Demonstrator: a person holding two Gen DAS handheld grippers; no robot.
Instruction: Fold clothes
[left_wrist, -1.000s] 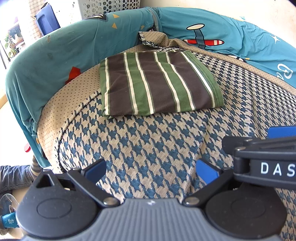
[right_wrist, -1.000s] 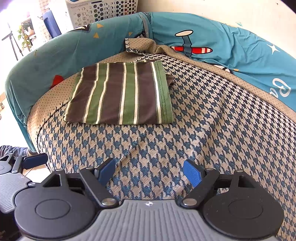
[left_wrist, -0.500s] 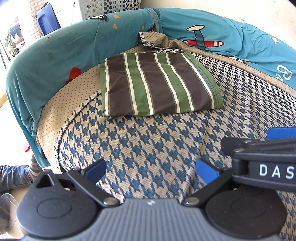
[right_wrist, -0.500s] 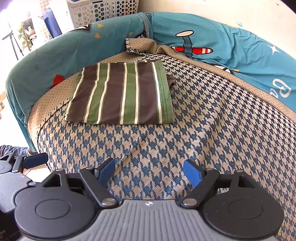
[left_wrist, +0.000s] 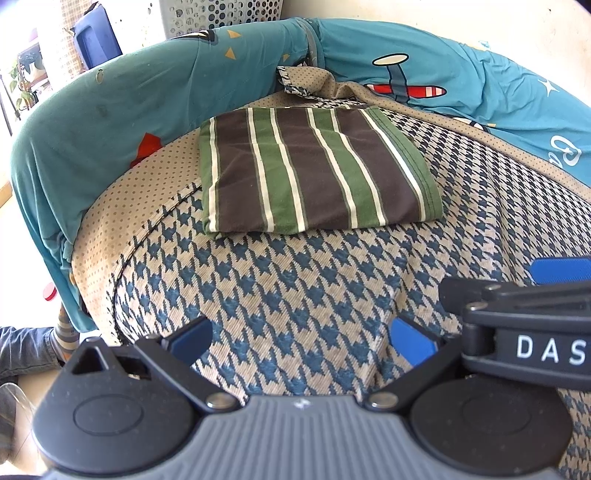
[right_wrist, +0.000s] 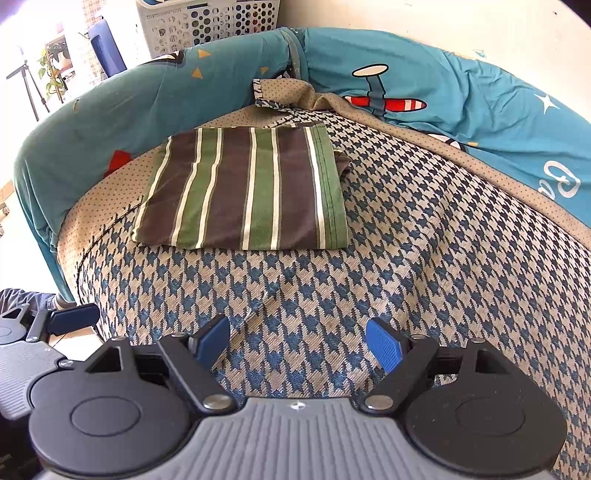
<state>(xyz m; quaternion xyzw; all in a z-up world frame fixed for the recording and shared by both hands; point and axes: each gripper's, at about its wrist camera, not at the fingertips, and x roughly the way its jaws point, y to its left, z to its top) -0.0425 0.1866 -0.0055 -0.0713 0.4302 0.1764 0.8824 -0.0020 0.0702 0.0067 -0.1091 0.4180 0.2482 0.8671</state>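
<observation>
a folded striped garment (left_wrist: 314, 173) is lying near the far left edge of the houndstooth bed cover (left_wrist: 295, 295). the left gripper (left_wrist: 301, 338) and right gripper (right_wrist: 297, 341) are hovering over the cover's near edge, jaws apart and empty. grabbing only the top layer could be undoing the fold.

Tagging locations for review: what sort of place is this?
Probably a room in a home: a cushioned seat with houndstooth cover, cartoon aeroplane sheet over its back, a perforated laundry basket behind, and a folded striped garment.

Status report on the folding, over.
Left gripper open, empty. Right gripper open, empty. Striped garment lies folded flat on the houndstooth cover, ahead of both grippers. Nothing in the way.
</observation>
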